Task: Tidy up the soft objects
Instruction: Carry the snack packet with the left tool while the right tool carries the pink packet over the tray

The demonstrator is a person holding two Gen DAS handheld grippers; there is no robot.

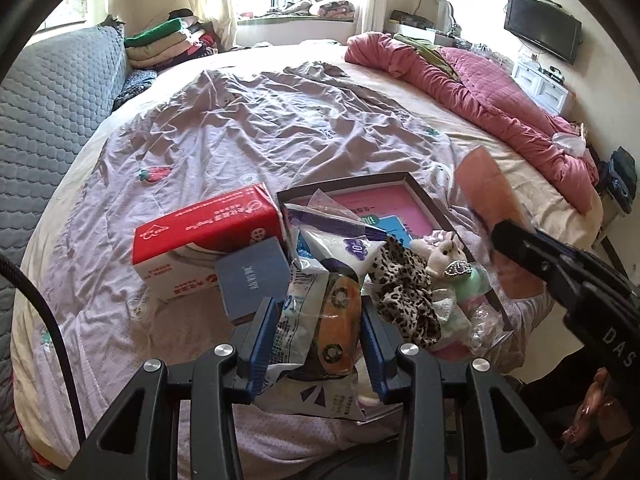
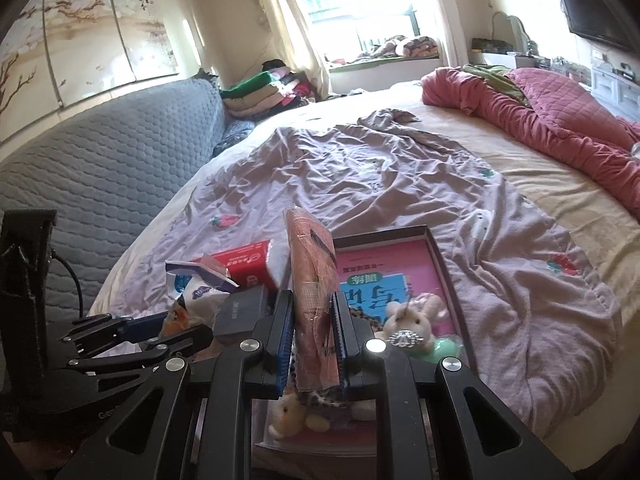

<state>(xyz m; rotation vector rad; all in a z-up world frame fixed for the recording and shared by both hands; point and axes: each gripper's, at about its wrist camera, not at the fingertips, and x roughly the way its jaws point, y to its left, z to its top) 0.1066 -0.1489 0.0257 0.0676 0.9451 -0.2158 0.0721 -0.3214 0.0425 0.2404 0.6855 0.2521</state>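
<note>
My left tool (image 1: 320,336) grips one orange packet (image 1: 334,330) by the tissue box (image 1: 208,240). My right tool (image 2: 312,336) clamps one pink pack (image 2: 312,280) above the tray (image 2: 440,256). Two plush bunnies (image 2: 412,320) inside.

The left gripper (image 1: 320,340) is closed on a crinkled packet (image 1: 320,320) with an orange patch, its blue pads pressing both sides. Left of the packet lies a small blue box (image 1: 252,280), leaning against a red-and-white tissue pack (image 1: 208,240). Behind the packet sits a shallow tray (image 1: 424,196) with a pink and blue print inside. Right of the packet, at the tray's near end, are a leopard-print cloth (image 1: 404,280) and a pale plush toy (image 1: 440,252). Further right, the right gripper (image 1: 504,236) holds a pinkish wrapped pack (image 1: 486,196) above the tray's right rim. All rests on a wrinkled lilac sheet (image 1: 260,132).
</note>
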